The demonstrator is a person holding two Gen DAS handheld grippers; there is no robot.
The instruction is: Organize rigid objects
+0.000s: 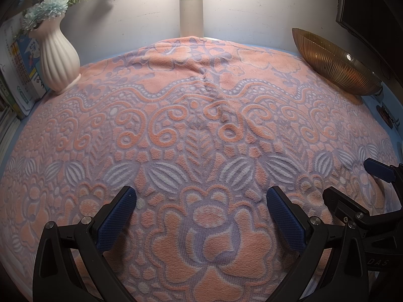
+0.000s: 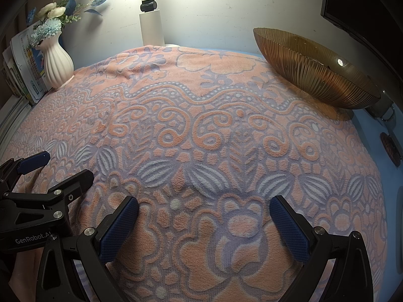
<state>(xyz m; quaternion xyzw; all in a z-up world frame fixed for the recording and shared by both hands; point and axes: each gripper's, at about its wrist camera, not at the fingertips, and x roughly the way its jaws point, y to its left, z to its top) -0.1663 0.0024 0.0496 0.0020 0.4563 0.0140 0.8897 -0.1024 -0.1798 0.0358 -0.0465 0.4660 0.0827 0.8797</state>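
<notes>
Cloth (image 1: 201,125) spread over surface (image 2: 372,136), covering most of it. Vase (image 1: 59,58) with flowers (image 1: 53,5) at far left, on cloth edge. Books (image 1: 20,75) left of vase, leaning against wall. Lamp post (image 1: 191,16) at back centre, behind cloth. Bowl (image 2: 314,73) at far right, on cloth edge, tilted. Monitor (image 2: 365,7) above and behind bowl. Left gripper (image 1: 201,198) and right gripper (image 2: 204,206) side by side at near edge, over cloth, fingers spread apart.
</notes>
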